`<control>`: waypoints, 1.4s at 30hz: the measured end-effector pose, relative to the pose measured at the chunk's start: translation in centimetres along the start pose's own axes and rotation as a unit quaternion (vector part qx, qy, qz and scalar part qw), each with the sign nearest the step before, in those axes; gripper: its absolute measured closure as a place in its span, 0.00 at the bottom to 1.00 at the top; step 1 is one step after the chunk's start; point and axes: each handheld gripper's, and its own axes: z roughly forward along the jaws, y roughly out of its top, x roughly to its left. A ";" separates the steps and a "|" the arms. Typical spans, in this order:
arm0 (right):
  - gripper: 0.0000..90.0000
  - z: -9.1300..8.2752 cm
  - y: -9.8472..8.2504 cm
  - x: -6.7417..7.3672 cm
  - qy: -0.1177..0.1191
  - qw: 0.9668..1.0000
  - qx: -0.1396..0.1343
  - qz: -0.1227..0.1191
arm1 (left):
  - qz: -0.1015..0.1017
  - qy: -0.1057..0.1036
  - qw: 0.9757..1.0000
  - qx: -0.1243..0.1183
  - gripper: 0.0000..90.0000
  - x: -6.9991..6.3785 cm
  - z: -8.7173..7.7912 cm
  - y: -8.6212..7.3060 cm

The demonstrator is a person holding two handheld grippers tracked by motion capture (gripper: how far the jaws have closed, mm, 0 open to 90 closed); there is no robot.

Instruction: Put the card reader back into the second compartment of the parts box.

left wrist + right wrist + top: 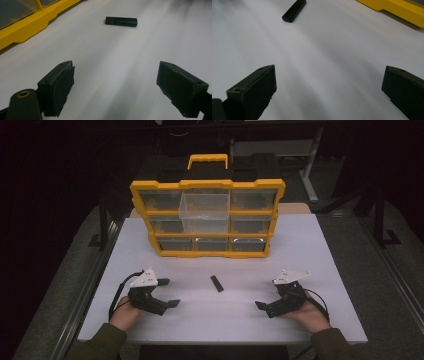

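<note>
In the high view we rest our left gripper (pixel 169 293) lower left and right gripper (pixel 267 295) lower right, flanking the black stick (pixel 216 283) at centre, below the yellow organizer (pixel 207 219). The left gripper view shows spread, empty jaws, stick (pixel 121 21) near the top; the right gripper view likewise, stick (pixel 294 10) upper left, ready for approach.

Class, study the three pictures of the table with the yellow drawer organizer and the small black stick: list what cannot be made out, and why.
- Drawer contents of the organizer: high view, too small and dim behind the clear fronts.
- Small black stick: markings and type, too small in the high view, blurred in the left gripper view.
- Stick's far end: right gripper view, cut off by the top edge.
- Room behind the table: too dark.
</note>
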 end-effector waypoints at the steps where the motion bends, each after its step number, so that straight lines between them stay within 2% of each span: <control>1: 0.00 0.0 0.0 0.0 0.000 1.000 0.000 0.000 | 0.001 0.000 1.000 0.000 0.16 0.0 0.0 0.0; 19: 0.00 -0.2 0.7 0.1 0.008 1.000 0.002 -0.005 | -0.003 -0.003 1.000 -0.002 0.16 -0.1 -0.1 -0.1; 42: 0.00 0.0 2.4 0.2 0.024 1.000 -0.003 -0.012 | -0.002 -0.005 1.000 -0.003 0.16 -0.1 -0.1 -0.1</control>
